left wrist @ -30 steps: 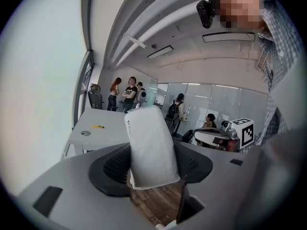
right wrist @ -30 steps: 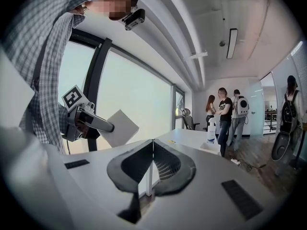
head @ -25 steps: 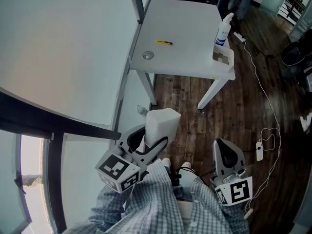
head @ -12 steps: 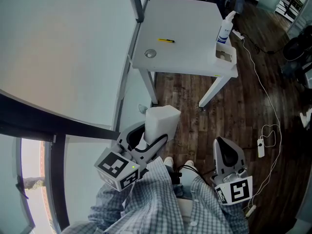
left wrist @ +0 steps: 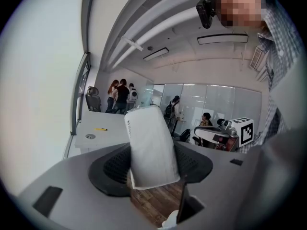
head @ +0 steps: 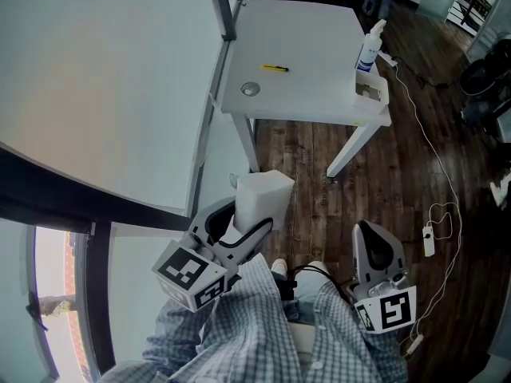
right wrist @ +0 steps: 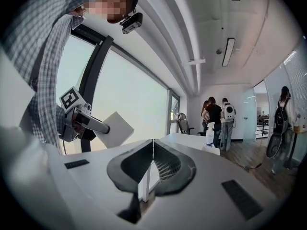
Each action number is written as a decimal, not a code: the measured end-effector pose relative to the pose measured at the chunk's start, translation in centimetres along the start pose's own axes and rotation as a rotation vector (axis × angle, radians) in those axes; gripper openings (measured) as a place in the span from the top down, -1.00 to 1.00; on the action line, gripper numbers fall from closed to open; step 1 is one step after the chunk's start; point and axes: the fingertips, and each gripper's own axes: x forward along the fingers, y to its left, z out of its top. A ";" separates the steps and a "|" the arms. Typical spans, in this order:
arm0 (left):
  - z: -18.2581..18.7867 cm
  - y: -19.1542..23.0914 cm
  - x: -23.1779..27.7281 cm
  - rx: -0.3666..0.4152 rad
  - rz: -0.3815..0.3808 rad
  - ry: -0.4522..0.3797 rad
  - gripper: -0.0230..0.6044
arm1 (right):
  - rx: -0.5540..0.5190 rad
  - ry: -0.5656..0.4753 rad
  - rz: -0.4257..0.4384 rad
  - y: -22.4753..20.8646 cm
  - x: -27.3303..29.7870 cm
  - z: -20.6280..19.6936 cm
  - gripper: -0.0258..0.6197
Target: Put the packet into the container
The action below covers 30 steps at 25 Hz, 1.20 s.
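Note:
A white packet (head: 261,198) (left wrist: 149,145) sticks up out of my left gripper (head: 243,231), whose jaws are shut on its lower end, held low in front of the person's legs. From the right gripper view the packet (right wrist: 117,128) shows at the left. My right gripper (head: 372,254) hangs at the lower right with its jaws pressed together and nothing between them. A small white container (head: 370,91) sits on the far right corner of the white table (head: 311,54), well ahead of both grippers.
A spray bottle (head: 368,48) stands by the container. A yellow pen (head: 275,69) and a small round disc (head: 251,89) lie on the table. Cables (head: 435,214) trail across the dark wood floor at right. A window wall runs along the left. Several people stand far off.
The view has crept slightly toward the table; both grippers keep their places and the packet stays in the left one.

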 end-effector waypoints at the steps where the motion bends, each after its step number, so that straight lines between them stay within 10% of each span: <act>1: 0.0 0.0 -0.1 -0.001 -0.002 -0.003 0.07 | 0.000 0.001 -0.008 0.0 -0.1 0.1 0.88; 30: 1.0 2.1 6.8 -0.029 0.020 0.037 0.07 | 0.013 0.085 0.003 -7.2 4.8 -2.7 0.88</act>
